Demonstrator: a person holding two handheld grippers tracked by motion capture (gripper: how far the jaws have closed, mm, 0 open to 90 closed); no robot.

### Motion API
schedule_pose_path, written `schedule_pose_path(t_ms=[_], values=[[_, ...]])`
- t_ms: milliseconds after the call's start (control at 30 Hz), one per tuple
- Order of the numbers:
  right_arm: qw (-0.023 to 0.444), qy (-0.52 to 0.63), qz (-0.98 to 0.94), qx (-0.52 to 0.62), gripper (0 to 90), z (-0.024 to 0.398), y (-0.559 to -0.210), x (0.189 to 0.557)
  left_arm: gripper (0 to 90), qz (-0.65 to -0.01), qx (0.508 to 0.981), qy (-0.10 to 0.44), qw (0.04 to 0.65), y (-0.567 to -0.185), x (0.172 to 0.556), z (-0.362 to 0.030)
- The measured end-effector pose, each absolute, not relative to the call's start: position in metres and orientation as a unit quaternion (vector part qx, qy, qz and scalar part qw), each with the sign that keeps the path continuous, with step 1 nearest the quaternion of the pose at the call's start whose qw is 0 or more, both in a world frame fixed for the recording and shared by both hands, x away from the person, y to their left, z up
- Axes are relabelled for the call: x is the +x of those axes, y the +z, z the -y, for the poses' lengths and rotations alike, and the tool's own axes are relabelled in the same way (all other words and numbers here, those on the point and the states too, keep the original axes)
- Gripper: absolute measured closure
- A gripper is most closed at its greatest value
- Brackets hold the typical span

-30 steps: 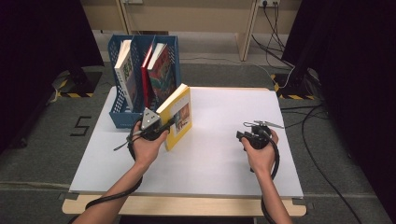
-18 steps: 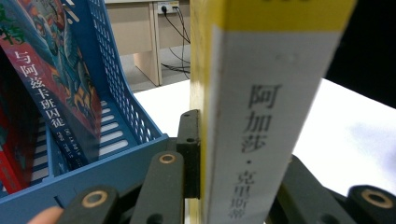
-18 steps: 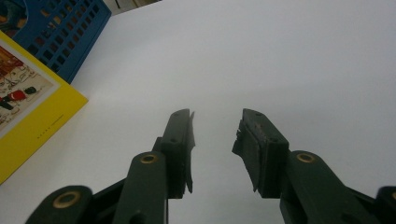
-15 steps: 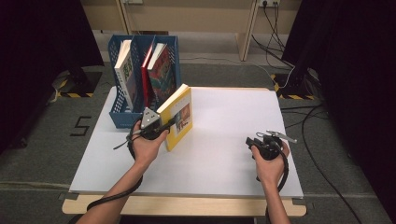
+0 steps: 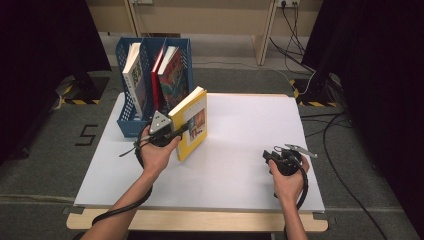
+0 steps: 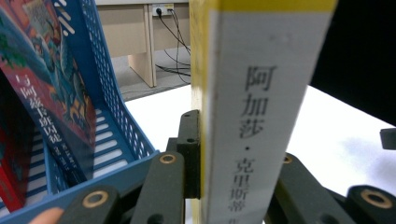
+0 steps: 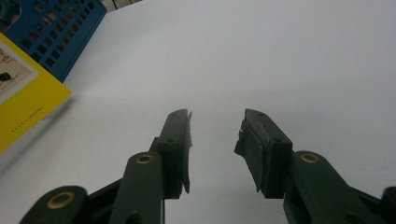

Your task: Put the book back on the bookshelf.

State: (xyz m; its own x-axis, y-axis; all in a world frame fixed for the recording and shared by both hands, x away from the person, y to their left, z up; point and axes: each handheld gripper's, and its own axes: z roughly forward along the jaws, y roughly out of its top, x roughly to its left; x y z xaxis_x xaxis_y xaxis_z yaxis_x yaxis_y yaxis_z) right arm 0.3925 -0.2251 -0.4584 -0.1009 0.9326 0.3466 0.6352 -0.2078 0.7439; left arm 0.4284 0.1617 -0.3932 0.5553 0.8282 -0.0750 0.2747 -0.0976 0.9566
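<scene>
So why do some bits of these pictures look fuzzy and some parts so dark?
High view: sharp and evenly lit on the white table, black at both sides. Left gripper view: the yellow book sits so close that its spine lettering is slightly soft, and the blue file rack blurs too. Right gripper view: the right hand-held gripper is crisp, with a soft shadow under the book's corner.

**Open surface right, crowded left**

The white surface [image 5: 250, 145] lies bare between the yellow book [image 5: 192, 122] and the right tongs [image 5: 280, 159]. On the left, the blue rack [image 5: 129, 122] and its books [image 5: 150, 82] block the way, with the yellow book just beside the rack.
</scene>
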Motion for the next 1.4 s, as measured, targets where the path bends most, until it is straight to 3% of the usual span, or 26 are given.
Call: schedule_pose_path(t_ms=[1400], values=[[0.198,0.42,-0.612,0.641,60.0,0.223,-0.464,0.393,75.2,-0.415,0.652,0.291,0.565,-0.323,0.447,-0.18]])
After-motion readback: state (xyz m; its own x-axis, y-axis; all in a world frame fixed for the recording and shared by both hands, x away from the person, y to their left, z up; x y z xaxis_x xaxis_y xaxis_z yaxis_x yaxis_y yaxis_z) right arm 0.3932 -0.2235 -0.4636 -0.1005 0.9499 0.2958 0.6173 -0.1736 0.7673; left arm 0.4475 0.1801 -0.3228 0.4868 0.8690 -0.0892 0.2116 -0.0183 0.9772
